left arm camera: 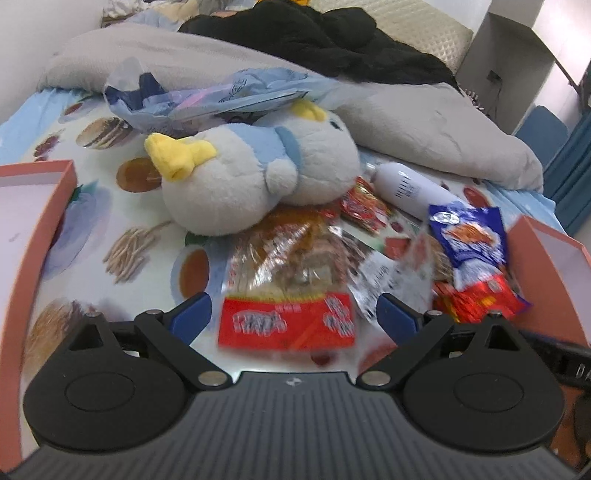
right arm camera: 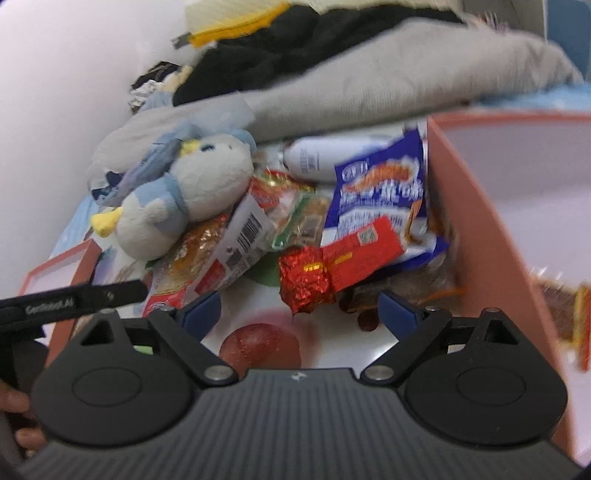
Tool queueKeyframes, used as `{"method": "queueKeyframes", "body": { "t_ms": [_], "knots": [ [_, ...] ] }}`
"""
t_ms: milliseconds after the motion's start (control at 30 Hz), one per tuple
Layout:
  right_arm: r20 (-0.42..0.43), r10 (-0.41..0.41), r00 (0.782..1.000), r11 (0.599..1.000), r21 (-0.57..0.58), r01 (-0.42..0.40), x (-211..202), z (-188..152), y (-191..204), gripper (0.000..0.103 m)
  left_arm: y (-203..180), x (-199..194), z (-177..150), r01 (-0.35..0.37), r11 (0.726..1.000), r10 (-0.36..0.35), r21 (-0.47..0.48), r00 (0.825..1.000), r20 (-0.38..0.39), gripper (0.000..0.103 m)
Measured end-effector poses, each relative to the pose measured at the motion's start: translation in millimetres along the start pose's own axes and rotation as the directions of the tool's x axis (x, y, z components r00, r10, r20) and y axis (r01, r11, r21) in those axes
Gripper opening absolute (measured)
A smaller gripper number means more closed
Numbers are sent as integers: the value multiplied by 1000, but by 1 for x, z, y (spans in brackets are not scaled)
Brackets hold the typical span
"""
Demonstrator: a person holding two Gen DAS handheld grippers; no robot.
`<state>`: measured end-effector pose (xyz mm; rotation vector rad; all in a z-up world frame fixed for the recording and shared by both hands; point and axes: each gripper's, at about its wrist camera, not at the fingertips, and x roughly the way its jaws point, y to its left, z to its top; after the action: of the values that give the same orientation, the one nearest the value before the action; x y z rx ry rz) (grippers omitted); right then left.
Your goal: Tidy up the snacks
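A heap of snack packets lies on a food-print bedsheet. In the left wrist view a clear bread packet with a red label (left arm camera: 288, 291) lies between the fingers of my open left gripper (left arm camera: 293, 315), untouched by them. A blue packet (left arm camera: 471, 243) and red packets (left arm camera: 480, 301) lie to its right, beside a pink box (left arm camera: 546, 243). In the right wrist view my right gripper (right arm camera: 299, 308) is open and empty, just below a red foil packet (right arm camera: 304, 282) and a red bar (right arm camera: 364, 247). The blue packet (right arm camera: 380, 192) leans on the pink box (right arm camera: 476, 221), which holds one snack (right arm camera: 565, 314).
A plush penguin (left arm camera: 255, 173) lies behind the snacks, with a white bottle (left arm camera: 410, 190) to its right. A second pink box (left arm camera: 33, 206) stands at the left. A grey duvet (left arm camera: 424, 125) and black clothing (left arm camera: 325, 33) fill the back of the bed.
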<state>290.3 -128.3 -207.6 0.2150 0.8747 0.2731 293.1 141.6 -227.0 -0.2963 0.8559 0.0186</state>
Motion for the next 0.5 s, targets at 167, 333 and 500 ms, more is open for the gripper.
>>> {"method": "queueKeyframes", "body": {
  "t_ms": [167, 333, 500],
  "knots": [
    [-17, -17, 1000, 999, 42, 18, 18, 1, -2, 77, 3, 40, 21, -37, 999, 37, 20, 999, -19, 98],
    [-26, -45, 999, 996, 79, 47, 28, 3, -8, 71, 2, 68, 33, -35, 999, 36, 8, 999, -31, 99],
    [-66, -17, 998, 986, 163, 28, 40, 0, -20, 47, 4, 91, 39, -62, 996, 59, -63, 997, -56, 99]
  ]
}}
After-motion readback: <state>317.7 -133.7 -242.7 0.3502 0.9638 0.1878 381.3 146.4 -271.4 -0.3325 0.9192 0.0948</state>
